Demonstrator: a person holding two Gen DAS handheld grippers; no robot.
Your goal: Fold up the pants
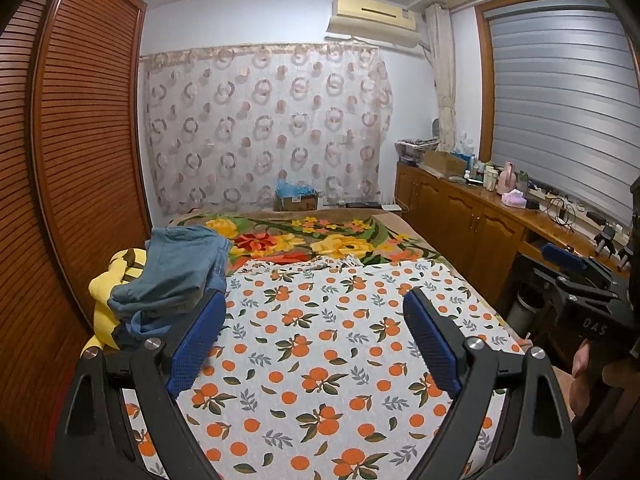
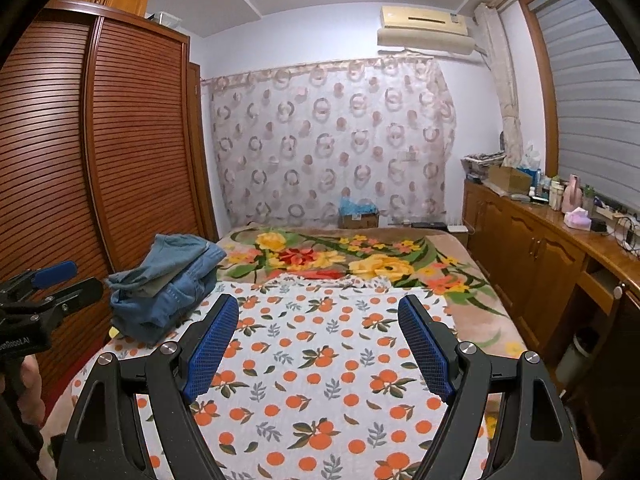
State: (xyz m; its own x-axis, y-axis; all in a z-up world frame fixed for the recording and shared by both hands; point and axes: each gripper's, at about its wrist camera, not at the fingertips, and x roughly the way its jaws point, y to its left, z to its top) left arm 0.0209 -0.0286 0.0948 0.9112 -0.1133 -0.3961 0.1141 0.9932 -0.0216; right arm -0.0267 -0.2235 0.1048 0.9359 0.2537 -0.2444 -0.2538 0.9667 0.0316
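From the left wrist camera, the left gripper (image 1: 314, 344) hangs over a bed, its blue-padded fingers (image 1: 198, 344) spread wide apart with nothing between them. Under it lies a white sheet (image 1: 320, 340) printed with oranges, spread flat across the near part of the bed, and beyond that a flowered blanket (image 1: 320, 236). The pants (image 1: 176, 276), blue denim, sit in a loose heap at the left edge of the bed beside the slatted wardrobe (image 1: 72, 140), resting partly on something yellow (image 1: 104, 292); the left finger's tip overlaps the heap in this view, though contact cannot be judged. The right gripper (image 1: 576, 276) shows at the right edge, held off the side of the bed. From the right wrist camera, the right gripper (image 2: 318, 344) also hovers above the orange-print sheet (image 2: 320, 360) with fingers (image 2: 210, 350) apart and empty. The pants (image 2: 168, 284) lie ahead and to the left, piled at the bed's edge, clear of these fingers. The left gripper (image 2: 48, 284) appears at the far left.
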